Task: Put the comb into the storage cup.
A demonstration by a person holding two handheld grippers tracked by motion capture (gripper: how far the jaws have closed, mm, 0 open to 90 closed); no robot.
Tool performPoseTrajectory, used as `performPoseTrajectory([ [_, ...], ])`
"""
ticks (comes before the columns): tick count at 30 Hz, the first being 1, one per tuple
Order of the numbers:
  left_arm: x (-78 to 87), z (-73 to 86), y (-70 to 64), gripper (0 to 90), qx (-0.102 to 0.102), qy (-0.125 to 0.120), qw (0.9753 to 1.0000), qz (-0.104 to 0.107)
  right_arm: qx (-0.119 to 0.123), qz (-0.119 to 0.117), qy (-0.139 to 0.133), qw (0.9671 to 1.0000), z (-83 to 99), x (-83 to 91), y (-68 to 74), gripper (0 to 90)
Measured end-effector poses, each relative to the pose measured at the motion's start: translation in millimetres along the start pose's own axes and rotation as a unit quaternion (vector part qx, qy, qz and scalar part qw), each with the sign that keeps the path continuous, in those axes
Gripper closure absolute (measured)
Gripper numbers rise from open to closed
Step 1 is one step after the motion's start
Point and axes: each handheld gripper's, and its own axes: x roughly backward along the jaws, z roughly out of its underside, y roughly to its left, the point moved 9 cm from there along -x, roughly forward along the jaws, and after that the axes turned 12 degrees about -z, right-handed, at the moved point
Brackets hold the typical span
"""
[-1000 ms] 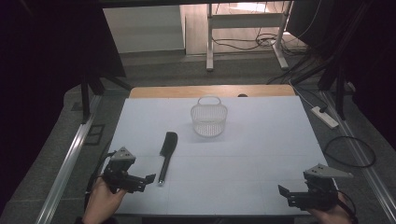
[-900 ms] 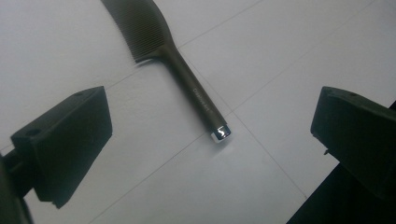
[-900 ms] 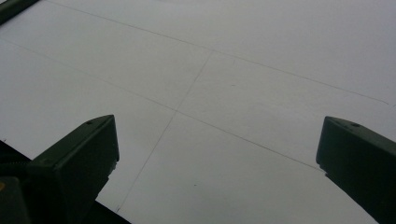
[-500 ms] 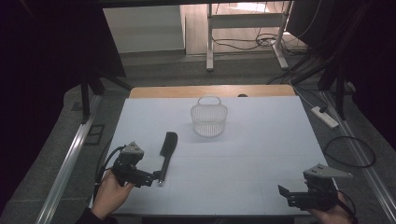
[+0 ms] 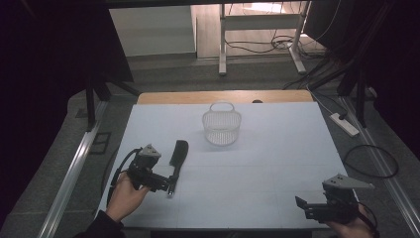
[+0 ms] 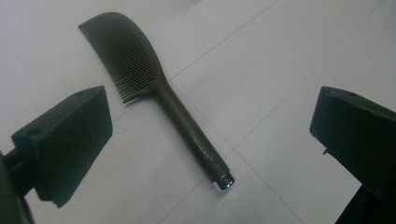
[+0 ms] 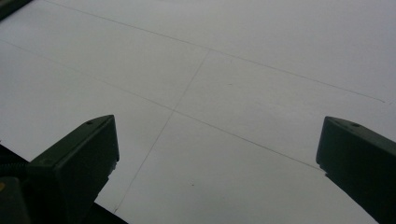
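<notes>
The flat black plastic comb with fine teeth and a round handle [image 6: 159, 93] lies on the smooth white table [image 5: 257, 168], between the wide-open, empty jaws of the left gripper [image 5: 168, 184]. It is thin and may slip or skid when pinched. The right gripper [image 5: 309, 208] is wide open and empty too.

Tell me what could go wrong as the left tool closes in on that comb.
The comb lies flat on the table, so the open left tool may scrape the surface or push it away rather than grip. Its thin, round handle could roll or slip out between the jaws.
</notes>
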Motion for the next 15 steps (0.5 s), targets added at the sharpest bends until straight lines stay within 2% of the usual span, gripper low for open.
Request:
performPoseTrajectory([
  [5, -4.1, -5.2, 0.0, 0.0, -0.005, 0.001, 1.0, -0.001, -0.002, 0.002, 0.0, 1.0, 0.1, 0.0, -0.7, 0.0],
  [15, -13.3, -15.9, 1.1, 0.0, 0.003, 0.002, 1.0, 0.002, -0.002, 0.002, 0.001, 1.0, 0.1, -0.1, -0.7, 0.0],
])
